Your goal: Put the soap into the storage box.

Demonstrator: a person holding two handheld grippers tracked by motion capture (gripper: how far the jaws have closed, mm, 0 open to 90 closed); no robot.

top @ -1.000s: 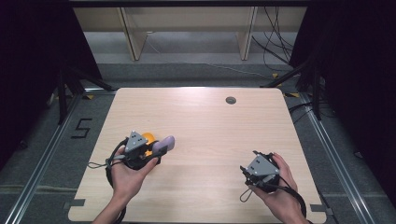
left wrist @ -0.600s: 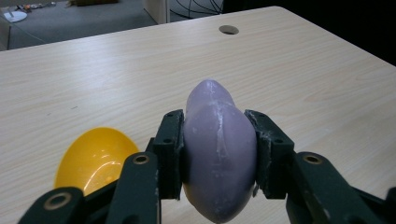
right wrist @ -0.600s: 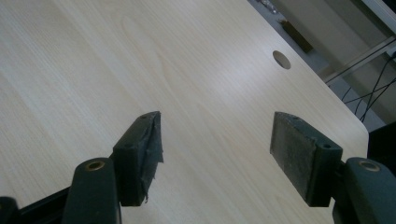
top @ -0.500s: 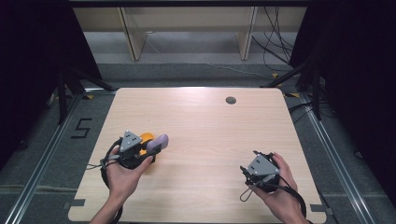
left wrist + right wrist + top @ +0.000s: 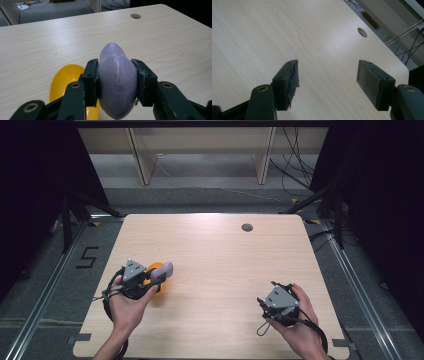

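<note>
L gripper point(image 5: 159, 274) clamped shut; R gripper point(image 5: 328, 83) jaws apart.

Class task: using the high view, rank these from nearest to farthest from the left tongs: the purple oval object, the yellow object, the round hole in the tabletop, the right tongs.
1. purple oval object: clamped in the left tongs.
2. yellow object: on the table just beside them.
3. right tongs: across the table's near edge.
4. round hole: far right; close to call with 3.

On the table point(image 5: 210, 250), the left tool point(image 5: 159, 274) sat near the left edge, toward the front, with an egg-shaped piece point(image 5: 162, 271) between its jaws. A bowl-like dish point(image 5: 151, 268) lay on the table just beneath and behind that piece. The right tool point(image 5: 327, 82) sat near the front right corner, and a cable hole point(image 5: 247, 227) lay near the far edge, right of centre
</note>
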